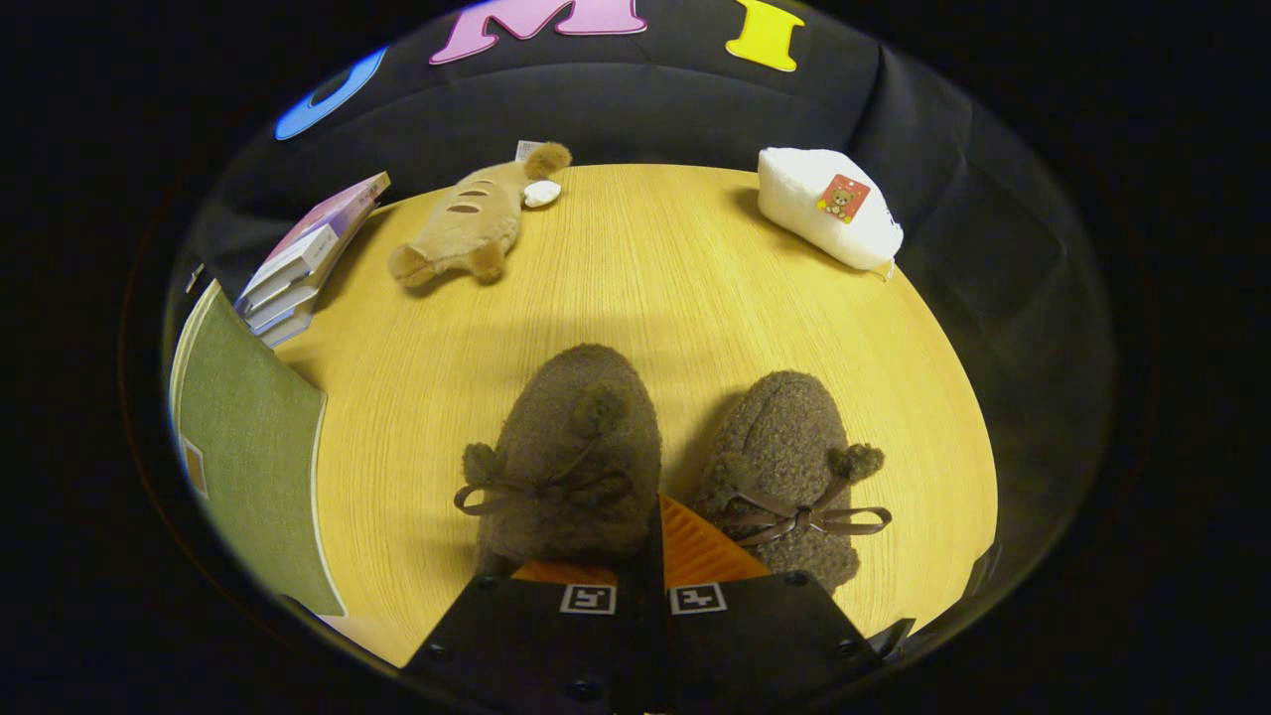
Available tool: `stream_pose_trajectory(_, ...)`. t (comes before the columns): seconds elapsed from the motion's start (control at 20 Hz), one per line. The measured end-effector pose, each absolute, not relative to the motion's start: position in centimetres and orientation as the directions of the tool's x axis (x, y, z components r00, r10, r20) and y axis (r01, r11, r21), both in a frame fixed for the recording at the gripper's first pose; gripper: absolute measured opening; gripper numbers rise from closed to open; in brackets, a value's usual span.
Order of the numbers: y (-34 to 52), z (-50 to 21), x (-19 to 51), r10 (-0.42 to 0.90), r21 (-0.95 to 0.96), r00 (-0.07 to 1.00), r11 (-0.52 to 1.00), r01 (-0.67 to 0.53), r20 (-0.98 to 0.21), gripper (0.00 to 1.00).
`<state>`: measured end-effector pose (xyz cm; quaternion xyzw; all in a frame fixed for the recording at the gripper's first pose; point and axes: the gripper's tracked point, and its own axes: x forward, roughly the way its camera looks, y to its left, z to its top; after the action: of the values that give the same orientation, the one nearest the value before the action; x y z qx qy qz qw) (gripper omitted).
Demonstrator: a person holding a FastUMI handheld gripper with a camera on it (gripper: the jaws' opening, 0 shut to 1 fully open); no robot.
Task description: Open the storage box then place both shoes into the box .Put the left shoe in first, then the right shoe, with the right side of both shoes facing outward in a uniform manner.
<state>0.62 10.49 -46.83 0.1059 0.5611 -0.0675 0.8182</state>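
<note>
A: How does the tool [655, 536] stand?
B: Its fingers are together, nothing between them, low over the near ends of two fuzzy brown shoes on the bench [655, 258].
A: And the shoes?
B: Left shoe [571, 447] at 11 o'clock of the fingers, right shoe [789, 457] at 1. The green storage box [248, 447] lies at 9 o'clock, lid down.

Gripper [655, 541]: we see its fingers closed together, nothing between them, low centre between the two shoes.
Left shoe [571, 452]: fuzzy brown, bow-tied, touching the fingers.
Right shoe [784, 467]: same kind, just beside.
Storage box [248, 447]: green, lower left of the frame.
Table [635, 278]: pale wood.
Books [303, 263]: stacked, upper left.
Plush toy [467, 223]: tan, upper centre.
White plush [829, 204]: upper right.
</note>
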Motion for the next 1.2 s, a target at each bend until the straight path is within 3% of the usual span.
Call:
stream_pose_trajectory(0.45, 11.6, -40.7, 1.3, 0.085, 0.247, 0.463, 0.92, 0.303, -0.882, 0.05)
stream_pose_trajectory(0.85, 14.1, -29.4, 3.4, 0.15, 0.345, 0.58, 0.907, 0.242, -0.801, 0.05)
stream_pose_trajectory(1.2, 22.6, -22.2, 5.5, 0.251, 0.42, 0.585, 0.891, 0.171, -0.771, 0.05)
